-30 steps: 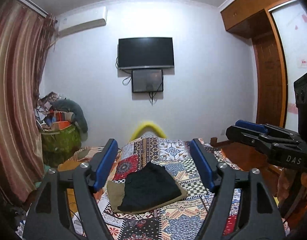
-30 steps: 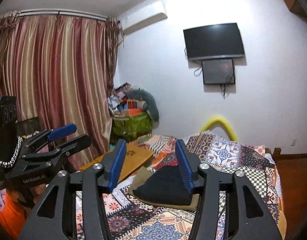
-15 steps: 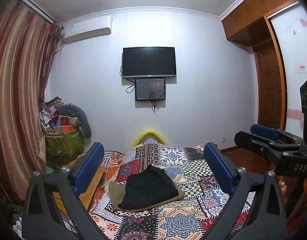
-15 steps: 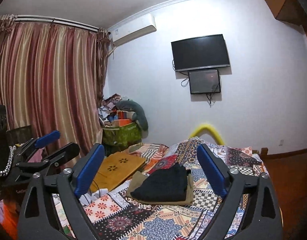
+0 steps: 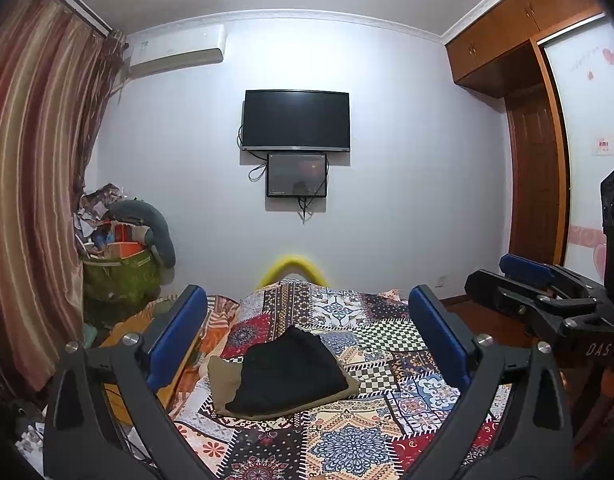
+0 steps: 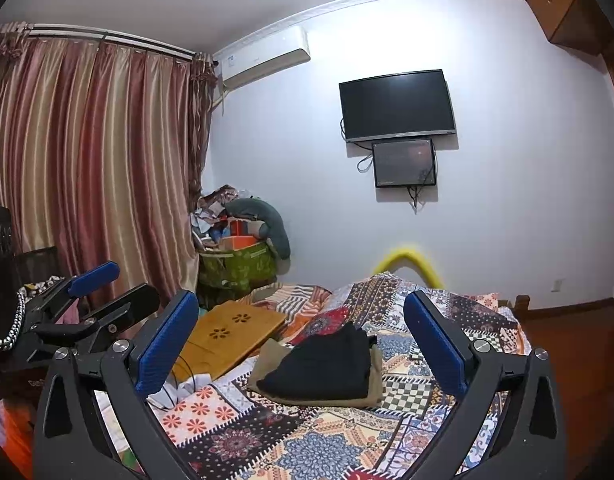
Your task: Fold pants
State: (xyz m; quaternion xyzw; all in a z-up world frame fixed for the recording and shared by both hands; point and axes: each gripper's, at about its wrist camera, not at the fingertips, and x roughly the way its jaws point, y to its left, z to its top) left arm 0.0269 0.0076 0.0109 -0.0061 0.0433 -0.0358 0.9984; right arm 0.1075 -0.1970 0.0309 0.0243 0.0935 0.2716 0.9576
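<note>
Two claws are seen held above the near end of the bed, both spread wide with nothing between the blue pads. The left claw (image 5: 307,344) is framed by its own camera with its fingers apart on either side of the folded clothes; the right claw (image 6: 301,344) is likewise released, its fingers parted around the same pile. Neither claw is in contact with fabric. From the left wrist view the right claw is glimpsed at the far right edge, raised above the bed's side. Beyond the fingertips, black pants (image 5: 291,372) are noted lying folded into a compact bundle on the patchwork bedspread (image 5: 387,432), stacked on top of a folded olive-tan garment (image 5: 221,374) whose edges show around them. In the right wrist view the same black pants (image 6: 327,364) are found resting on the tan piece, roughly mid-bed. Left of the pile a wooden lap tray (image 6: 227,336) is seen lying on the bed's edge. Further back, a green bag (image 6: 237,266) heaped with clutter is observed in the corner beside striped curtains (image 6: 91,152). On the far wall a dark television (image 5: 295,120) is mounted, with a smaller screen (image 5: 297,175) just beneath it.
</note>
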